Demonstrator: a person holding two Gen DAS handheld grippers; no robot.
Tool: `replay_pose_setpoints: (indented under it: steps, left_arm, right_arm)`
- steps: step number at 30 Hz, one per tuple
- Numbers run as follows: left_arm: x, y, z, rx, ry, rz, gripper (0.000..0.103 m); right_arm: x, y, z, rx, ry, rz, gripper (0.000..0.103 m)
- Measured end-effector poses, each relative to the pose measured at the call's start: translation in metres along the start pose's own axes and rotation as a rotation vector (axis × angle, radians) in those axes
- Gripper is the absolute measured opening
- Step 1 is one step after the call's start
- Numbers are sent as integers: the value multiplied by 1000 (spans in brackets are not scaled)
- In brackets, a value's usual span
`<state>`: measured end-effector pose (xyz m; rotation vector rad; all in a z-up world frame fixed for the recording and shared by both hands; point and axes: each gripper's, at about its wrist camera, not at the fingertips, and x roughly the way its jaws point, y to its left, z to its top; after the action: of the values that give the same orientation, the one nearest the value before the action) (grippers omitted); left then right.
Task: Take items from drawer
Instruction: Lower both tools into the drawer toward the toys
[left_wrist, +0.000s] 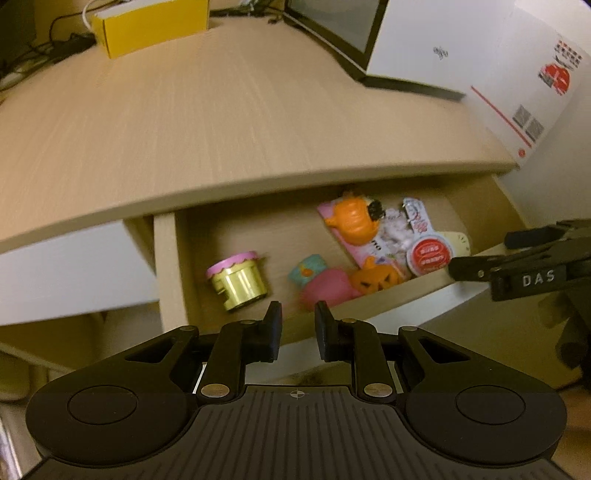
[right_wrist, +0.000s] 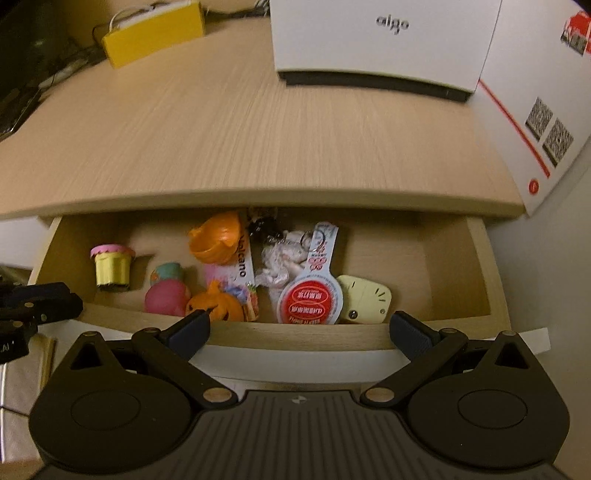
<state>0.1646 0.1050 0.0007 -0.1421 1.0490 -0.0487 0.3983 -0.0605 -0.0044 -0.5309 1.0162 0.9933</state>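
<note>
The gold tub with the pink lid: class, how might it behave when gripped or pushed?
The gold tub looks rigid and shiny, so probably slippery. It stands upright and squat, so tipping seems unlikely; on its round side it might roll.

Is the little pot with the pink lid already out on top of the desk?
No, the pot with the pink lid sits inside the open drawer, at its left end, below the desk top.

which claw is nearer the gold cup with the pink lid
Left. The left claw hangs just in front of the gold cup; the right claw sits farther right, before the red-labelled pack.
</note>
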Motion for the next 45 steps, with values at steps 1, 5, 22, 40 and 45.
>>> replay_pose_setpoints:
  steps: [1,5,22,40,45]
  left_arm:
    - [-1,1,-2,1,15,-7,22]
    - [-4,-6,-8,39,68,-18,19]
    - [-4,-12,-10,45,134,-67,18]
    - [58,-34,52,233,98,-17,19]
    - [56,-36,44,192,91,-65,19]
  right_arm:
    - [-1,0,-2,-9,13,6,103]
    - [-3,-1,-6,-70,66,50,103]
    - [87,62,58,-330,102,115,88]
    - [87,29,51,-267,112,126,35]
    - [83,17,46,-236,91,110,35]
